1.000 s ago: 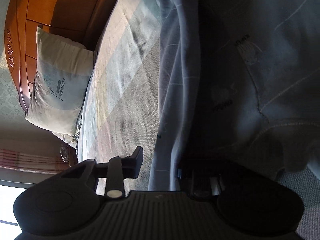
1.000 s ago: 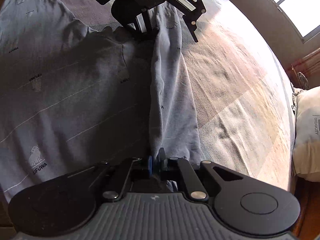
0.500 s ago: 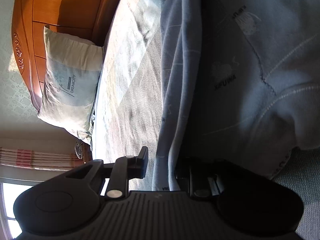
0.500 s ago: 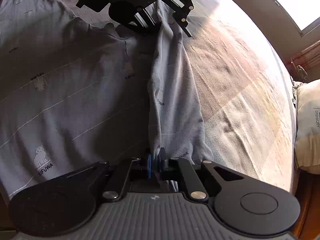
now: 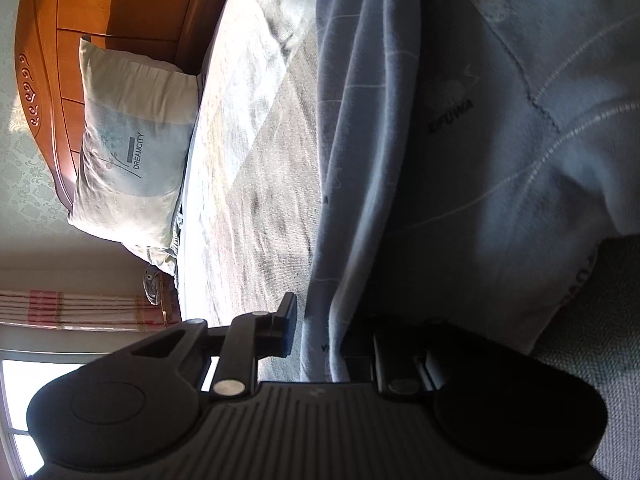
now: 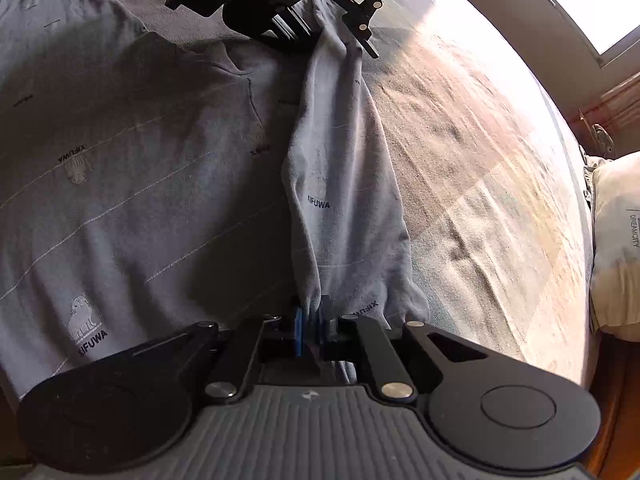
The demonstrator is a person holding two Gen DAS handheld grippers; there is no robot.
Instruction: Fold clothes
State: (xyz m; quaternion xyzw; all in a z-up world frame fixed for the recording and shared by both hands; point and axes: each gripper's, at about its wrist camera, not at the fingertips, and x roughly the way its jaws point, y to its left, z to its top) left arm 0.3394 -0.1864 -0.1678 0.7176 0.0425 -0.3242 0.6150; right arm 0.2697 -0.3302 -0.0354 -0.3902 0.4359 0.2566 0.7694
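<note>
A grey garment (image 6: 160,160) printed with small animals and "XIFUWA" lies spread on the bed. One long fold of it, a sleeve (image 6: 344,184), is lifted into a ridge between the two grippers. My right gripper (image 6: 314,316) is shut on the near end, with cloth pinched between its blue pads. At the far end my left gripper (image 6: 340,28) holds the sleeve, and its jaws are closing tighter on it. In the left wrist view the sleeve (image 5: 352,160) runs down into the left gripper (image 5: 328,320); its right finger is lost in shadow.
The bed cover (image 6: 480,160) stretches bare and sunlit to the right of the garment. A pillow (image 5: 128,148) leans on the wooden headboard (image 5: 120,0); the same pillow (image 6: 616,248) shows at the right wrist view's edge. A bright window (image 6: 592,0) and curtain (image 5: 60,304) lie beyond.
The left gripper's visible finger has drawn in toward the sleeve, and its view has tilted slightly. The right gripper keeps the same pinch, and the sleeve stays stretched between them.
</note>
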